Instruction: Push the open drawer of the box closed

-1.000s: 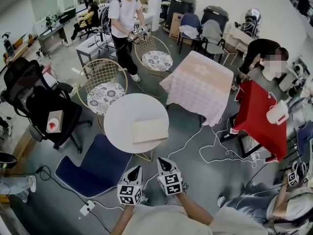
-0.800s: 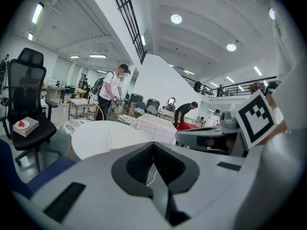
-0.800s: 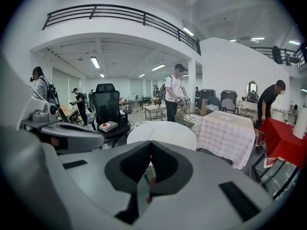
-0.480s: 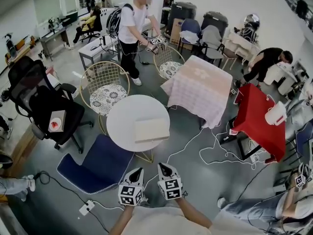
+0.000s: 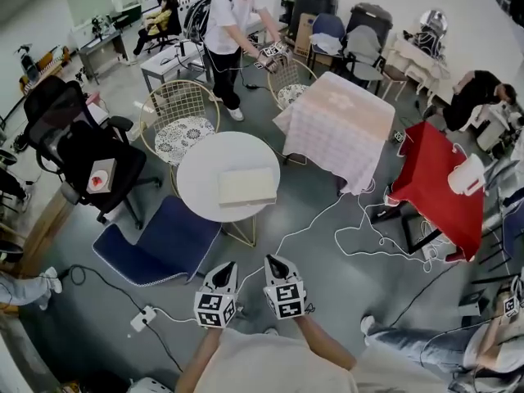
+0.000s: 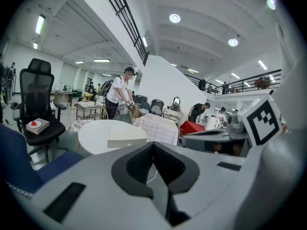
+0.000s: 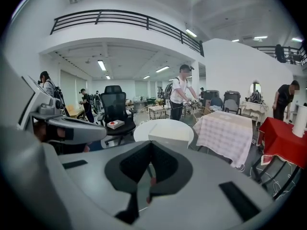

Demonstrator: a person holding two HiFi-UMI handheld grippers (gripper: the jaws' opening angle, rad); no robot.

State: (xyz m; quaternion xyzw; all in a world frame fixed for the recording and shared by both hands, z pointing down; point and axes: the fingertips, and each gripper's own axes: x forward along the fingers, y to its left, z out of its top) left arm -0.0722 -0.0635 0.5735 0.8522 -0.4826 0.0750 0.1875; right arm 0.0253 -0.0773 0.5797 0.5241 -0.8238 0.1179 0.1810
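A flat cream box lies on a round white table, well ahead of me. I cannot make out its drawer from here. Both grippers hang side by side low in the head view, near my body and far short of the table. My left gripper is shut with nothing in it, and so is my right gripper. In the left gripper view the box sits on the table beyond the closed jaws. The right gripper view shows the box straight ahead on the table.
A blue floor cushion lies between me and the table. White cables and a power strip trail over the floor. Gold wire chairs, a black office chair, a checked-cloth table and a red table stand around. A person stands behind.
The table and box have slid upward and slightly left in the head view. Both grippers stay shut and close together near my body. The standing person has shifted toward the top edge.
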